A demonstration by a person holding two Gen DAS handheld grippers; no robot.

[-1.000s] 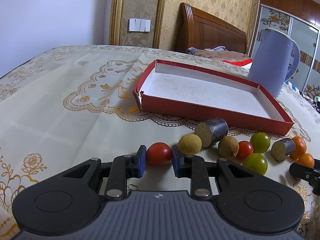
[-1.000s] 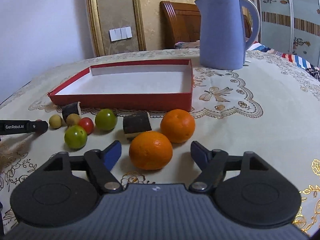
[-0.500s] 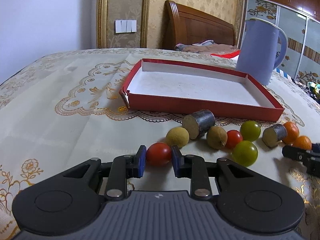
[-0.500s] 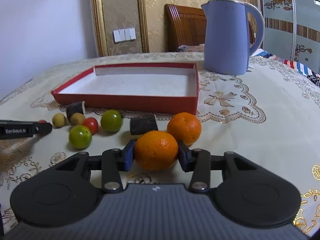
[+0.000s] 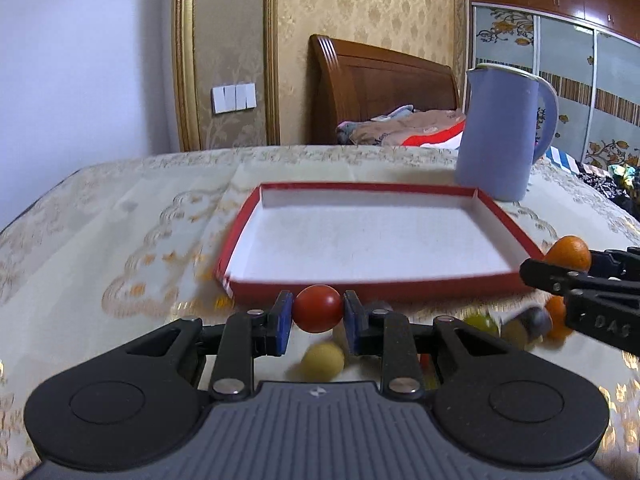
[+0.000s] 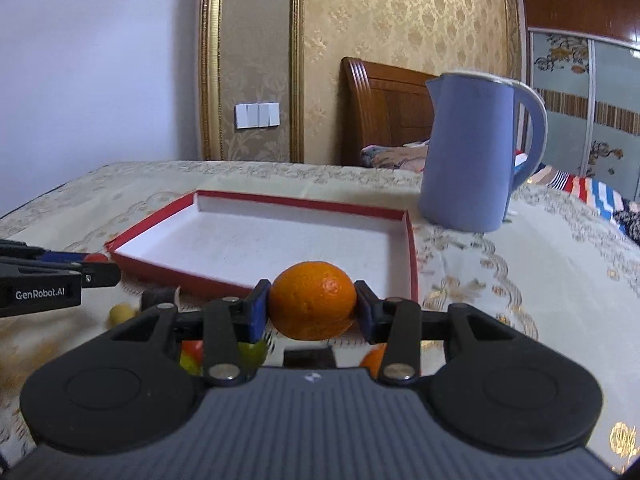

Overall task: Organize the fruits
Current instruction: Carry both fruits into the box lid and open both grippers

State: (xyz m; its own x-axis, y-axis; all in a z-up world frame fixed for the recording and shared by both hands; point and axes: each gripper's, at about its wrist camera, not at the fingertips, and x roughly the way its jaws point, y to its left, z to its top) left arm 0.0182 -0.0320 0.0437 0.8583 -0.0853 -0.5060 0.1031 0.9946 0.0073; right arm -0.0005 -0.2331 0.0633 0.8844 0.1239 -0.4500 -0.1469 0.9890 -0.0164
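My left gripper (image 5: 317, 312) is shut on a small red tomato (image 5: 318, 308), held above the table just before the near rim of the red tray (image 5: 400, 287). My right gripper (image 6: 312, 304) is shut on an orange (image 6: 313, 305), held above the table near the tray's near right corner (image 6: 412, 276). The right gripper and its orange (image 5: 568, 252) also show at the right of the left wrist view. The left gripper (image 6: 60, 276) shows at the left of the right wrist view. The tray is white inside and holds nothing.
Loose fruit lies on the tablecloth below both grippers: a yellow ball (image 5: 323, 360), a green one (image 5: 480, 322), dark cylinders (image 5: 528, 320) and another orange (image 6: 374, 358). A tall blue kettle (image 5: 500, 132) stands behind the tray's far right corner.
Both grippers have lifted their fruit off the table and moved toward the tray. The right gripper closed on the orange within the last second.
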